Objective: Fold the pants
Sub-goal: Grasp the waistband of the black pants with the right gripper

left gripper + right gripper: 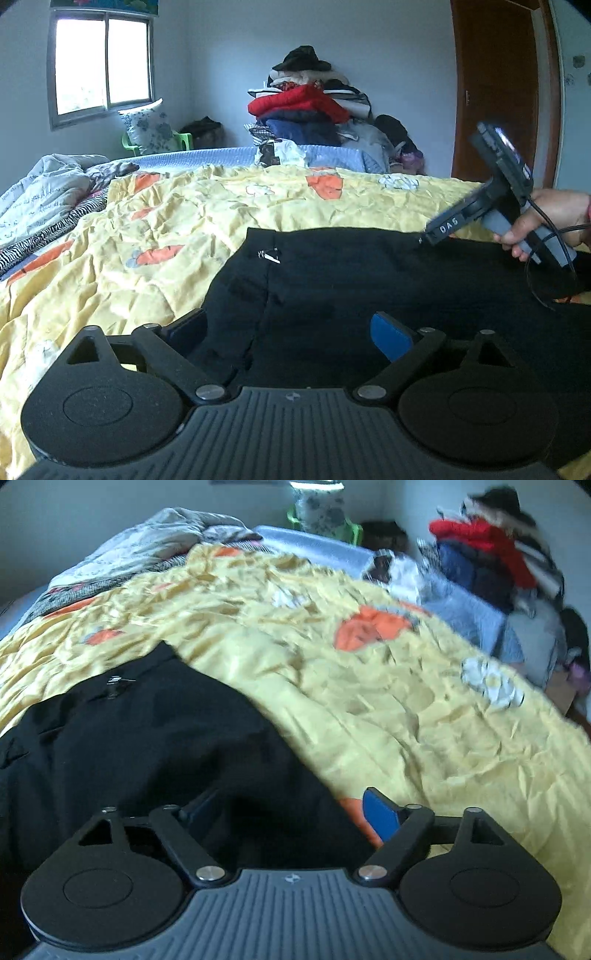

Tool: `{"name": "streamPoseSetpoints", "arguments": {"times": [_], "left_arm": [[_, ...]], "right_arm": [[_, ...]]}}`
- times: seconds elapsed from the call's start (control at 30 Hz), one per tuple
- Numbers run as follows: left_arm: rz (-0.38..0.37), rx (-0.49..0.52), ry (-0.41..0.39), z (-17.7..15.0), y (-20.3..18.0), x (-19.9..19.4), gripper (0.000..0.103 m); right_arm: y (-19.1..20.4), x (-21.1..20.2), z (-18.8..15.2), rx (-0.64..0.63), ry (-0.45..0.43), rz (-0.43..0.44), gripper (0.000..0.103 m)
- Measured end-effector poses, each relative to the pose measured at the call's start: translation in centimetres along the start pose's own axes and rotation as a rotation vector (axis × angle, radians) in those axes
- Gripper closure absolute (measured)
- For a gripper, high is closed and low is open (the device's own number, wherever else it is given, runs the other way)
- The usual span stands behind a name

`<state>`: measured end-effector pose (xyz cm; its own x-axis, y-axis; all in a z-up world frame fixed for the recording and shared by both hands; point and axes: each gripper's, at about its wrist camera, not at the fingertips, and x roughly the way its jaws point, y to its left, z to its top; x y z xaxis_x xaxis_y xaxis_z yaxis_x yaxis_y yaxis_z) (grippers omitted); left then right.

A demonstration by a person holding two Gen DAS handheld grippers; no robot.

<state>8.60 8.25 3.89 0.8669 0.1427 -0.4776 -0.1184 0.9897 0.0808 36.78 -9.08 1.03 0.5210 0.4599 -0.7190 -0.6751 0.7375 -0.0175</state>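
Observation:
Black pants [351, 280] lie flat on a yellow bedspread [155, 221], a small metal clasp [269, 254] near their far edge. My left gripper [291, 332] is open, its blue pads spread wide just above the near part of the pants. The right gripper [439, 230], held in a hand, shows at the far right edge of the pants. In the right wrist view my right gripper [291, 812] is open over the right edge of the pants [129, 746], one blue pad [380, 814] over the bedspread [406, 709]. That view is blurred.
A grey duvet [40, 192] lies bunched at the bed's far left. A tall pile of clothes [314, 110] stands beyond the bed against the wall. A green chair with a pillow [151, 133] sits under the window. A brown door [495, 92] is at the right.

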Motion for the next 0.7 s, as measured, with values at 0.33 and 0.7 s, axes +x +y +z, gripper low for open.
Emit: {"name": "streamPoseSetpoints", "arguments": {"times": [0.33, 0.7], "left_arm": [[-0.128, -0.205, 0.077, 5.7, 2.4, 6.6, 0.005], [-0.339, -0.643, 0.339, 9.1, 6.6, 17.3, 0.006]], "right_arm": [[2.8, -3.0, -1.3, -0.157, -0.074, 0.009, 0.096], [15.3, -9.2, -8.5, -0.703, -0.159, -0.127, 0.097]]}}
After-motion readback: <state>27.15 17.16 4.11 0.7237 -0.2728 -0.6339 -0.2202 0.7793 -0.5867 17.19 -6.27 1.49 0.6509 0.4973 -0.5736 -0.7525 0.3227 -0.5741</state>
